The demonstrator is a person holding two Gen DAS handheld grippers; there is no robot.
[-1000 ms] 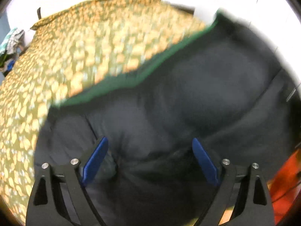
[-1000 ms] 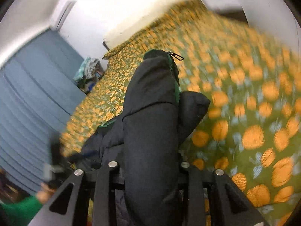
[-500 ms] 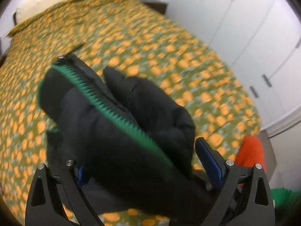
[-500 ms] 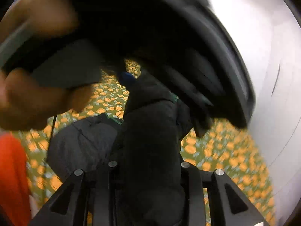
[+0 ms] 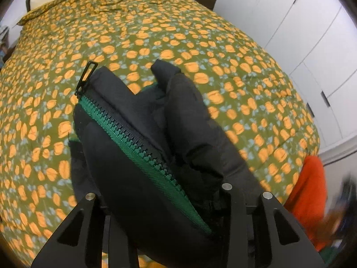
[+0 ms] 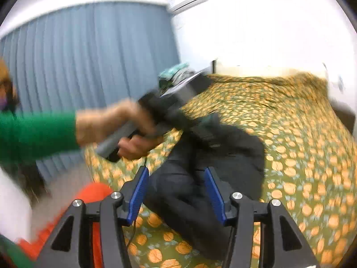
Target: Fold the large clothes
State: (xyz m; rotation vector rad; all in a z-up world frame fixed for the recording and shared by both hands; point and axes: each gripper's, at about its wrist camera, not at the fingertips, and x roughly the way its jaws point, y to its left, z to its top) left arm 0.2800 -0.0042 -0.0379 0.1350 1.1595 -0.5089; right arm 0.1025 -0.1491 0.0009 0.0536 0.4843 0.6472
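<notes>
A black puffer jacket (image 5: 138,147) with a green zipper (image 5: 142,154) fills the left wrist view. My left gripper (image 5: 160,201) is shut on a thick bunch of it, and its pads are hidden by the fabric. The jacket hangs over the orange-flowered green bedspread (image 5: 156,33). In the right wrist view the jacket (image 6: 223,156) lies bunched on the bed. My right gripper (image 6: 176,192) is open with its blue pads (image 6: 138,192) showing, just above the jacket's near end, and holds nothing. The person's hand with the left gripper (image 6: 174,109) grips the jacket's far part.
White wardrobe doors (image 5: 301,33) stand to the right of the bed. An orange garment (image 5: 310,196) lies at the bed's near corner and also shows in the right wrist view (image 6: 93,192). Blue curtains (image 6: 89,55) hang behind. A clothes pile (image 6: 176,73) sits by the headboard.
My right gripper has let go of the jacket and opened, swinging to face the curtains. My left gripper has shut on the jacket and lifted it over the bed.
</notes>
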